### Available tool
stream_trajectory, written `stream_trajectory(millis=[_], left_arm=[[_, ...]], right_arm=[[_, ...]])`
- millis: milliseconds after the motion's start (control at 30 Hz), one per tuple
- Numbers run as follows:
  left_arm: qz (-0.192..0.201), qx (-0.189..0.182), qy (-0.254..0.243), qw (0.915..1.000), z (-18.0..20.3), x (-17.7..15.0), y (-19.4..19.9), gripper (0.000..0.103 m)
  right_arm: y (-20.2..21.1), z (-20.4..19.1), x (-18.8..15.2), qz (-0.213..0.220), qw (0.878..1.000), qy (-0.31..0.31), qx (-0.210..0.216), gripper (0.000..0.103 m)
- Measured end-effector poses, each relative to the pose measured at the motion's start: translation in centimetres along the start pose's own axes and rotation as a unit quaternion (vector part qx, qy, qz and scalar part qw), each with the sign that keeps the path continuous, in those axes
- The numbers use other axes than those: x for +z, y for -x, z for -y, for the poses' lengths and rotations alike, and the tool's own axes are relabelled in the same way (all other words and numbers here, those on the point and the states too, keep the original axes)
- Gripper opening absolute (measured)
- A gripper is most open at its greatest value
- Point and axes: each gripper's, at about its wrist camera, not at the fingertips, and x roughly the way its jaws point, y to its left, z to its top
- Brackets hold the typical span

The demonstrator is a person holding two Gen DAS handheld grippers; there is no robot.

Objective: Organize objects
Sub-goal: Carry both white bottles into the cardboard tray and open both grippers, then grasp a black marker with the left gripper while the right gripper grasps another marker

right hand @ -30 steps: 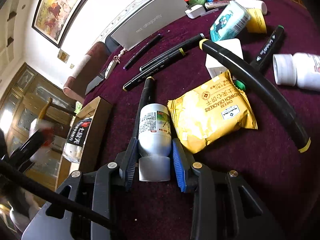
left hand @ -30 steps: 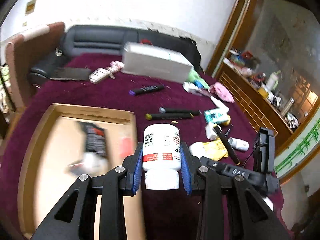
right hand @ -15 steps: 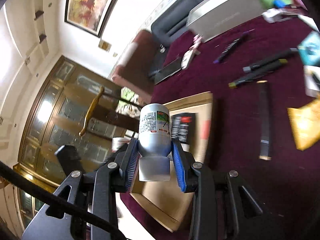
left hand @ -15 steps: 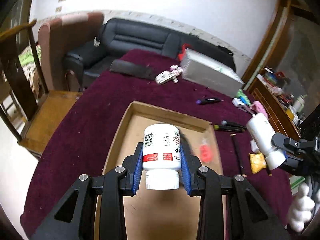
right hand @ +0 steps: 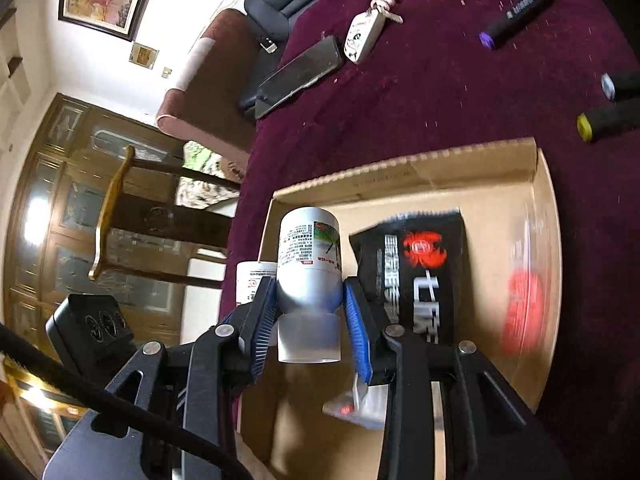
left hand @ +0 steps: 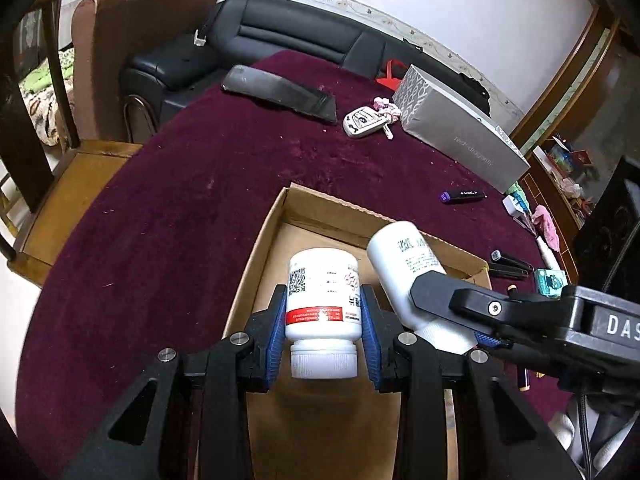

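Note:
My left gripper (left hand: 323, 336) is shut on a white pill bottle (left hand: 322, 300) with a red band, cap toward the camera, held above the open cardboard box (left hand: 276, 224). My right gripper (right hand: 308, 316) is shut on a grey-white bottle (right hand: 308, 264) with a green-printed label, also over the box (right hand: 400, 168). In the left wrist view the right gripper (left hand: 452, 320) with its bottle (left hand: 404, 264) hangs just right of mine. The left gripper's bottle (right hand: 250, 280) shows at the left in the right wrist view. Inside the box lie a black packet (right hand: 416, 264) and a blurred red item (right hand: 524, 308).
On the maroon cloth (left hand: 160, 220) lie a black case (left hand: 280, 92), a white key fob (left hand: 362, 120), a grey carton (left hand: 456, 132), a purple-capped marker (left hand: 462, 196) and more markers (right hand: 608, 120). A wooden chair (left hand: 60, 168) and a dark sofa (left hand: 280, 40) stand beyond the table's edge.
Both grippers have swung from the cluttered right side of the table to above the cardboard box, each still holding its bottle. The right gripper now sits close beside the left one.

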Motion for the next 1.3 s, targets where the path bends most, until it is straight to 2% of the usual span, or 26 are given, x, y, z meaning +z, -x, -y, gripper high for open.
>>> stream_trajectory(millis=[400, 533, 567, 633, 700, 767, 900, 1000, 1133, 1233, 1300], left_arm=[[0.011, -0.031, 0.045, 0.9984, -1.6, 0.0, 0.3, 0.034], [0.027, -0.039, 0.066, 0.9967, -1.8, -0.3, 1.9, 0.034], [0.034, -0.043, 0.073, 0.9958, -1.8, -0.5, 2.5, 0.036], [0.055, -0.053, 0.094, 0.9927, -2.0, -1.2, 3.6, 0.048], [0.083, -0.065, 0.113, 0.988, -1.9, -2.2, 4.7, 0.053], [0.093, -0.068, 0.119, 0.9862, -1.6, -2.9, 4.7, 0.053], [0.07, -0.056, 0.114, 0.9894, -0.9, -3.7, 3.2, 0.053], [0.076, -0.054, 0.114, 0.9891, -0.7, -3.6, 3.6, 0.053], [0.076, -0.056, 0.118, 0.9886, -1.1, -3.7, 3.8, 0.053], [0.078, -0.063, 0.13, 0.9865, -1.4, -3.6, 4.1, 0.053], [0.079, -0.073, 0.129, 0.9859, -1.3, -3.7, 4.9, 0.053]], right_arm=[[-0.5, -1.5, 0.4, 0.023, 0.997, 0.042, -0.058, 0.034], [1.5, -2.2, 0.5, 0.043, 0.996, 0.06, -0.047, 0.038], [2.2, -2.4, 0.5, 0.047, 0.996, 0.063, -0.042, 0.039], [4.2, -2.6, -0.1, 0.05, 0.996, 0.075, -0.027, 0.044], [5.7, -2.2, -1.1, 0.04, 0.996, 0.081, -0.01, 0.045], [6.7, -1.3, -2.5, 0.014, 0.997, 0.076, 0.012, 0.046], [7.0, 0.6, -5.3, -0.045, 0.996, 0.058, 0.047, 0.046], [5.7, 2.2, -6.8, -0.09, 0.993, 0.033, 0.073, 0.046], [3.4, 3.5, -5.7, -0.087, 0.995, 0.019, 0.042, 0.046], [2.7, 3.6, -4.0, -0.056, 0.998, 0.017, 0.021, 0.044], [2.3, 3.5, -3.0, -0.058, 0.998, 0.01, 0.03, 0.046]])
